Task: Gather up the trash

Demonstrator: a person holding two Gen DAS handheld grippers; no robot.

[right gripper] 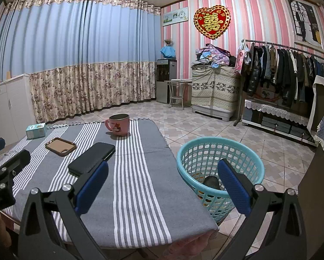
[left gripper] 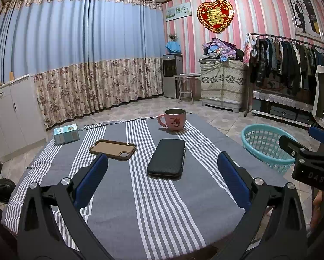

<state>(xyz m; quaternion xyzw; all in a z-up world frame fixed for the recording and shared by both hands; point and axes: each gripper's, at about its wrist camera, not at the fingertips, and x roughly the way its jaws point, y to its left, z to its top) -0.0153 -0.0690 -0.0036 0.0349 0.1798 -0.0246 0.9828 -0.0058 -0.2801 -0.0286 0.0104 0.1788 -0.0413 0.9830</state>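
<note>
A turquoise mesh basket stands on the floor right of the table; it also shows in the left wrist view. Inside it lie a dark object and some orange and yellow bits. My left gripper is open and empty above the striped tablecloth, near a black phone. My right gripper is open and empty, over the table's right edge and the basket. No loose trash shows on the table.
On the table: a brown phone case, a pink mug, a small teal box. White cabinets stand left, a clothes rack right, a covered chest at the back.
</note>
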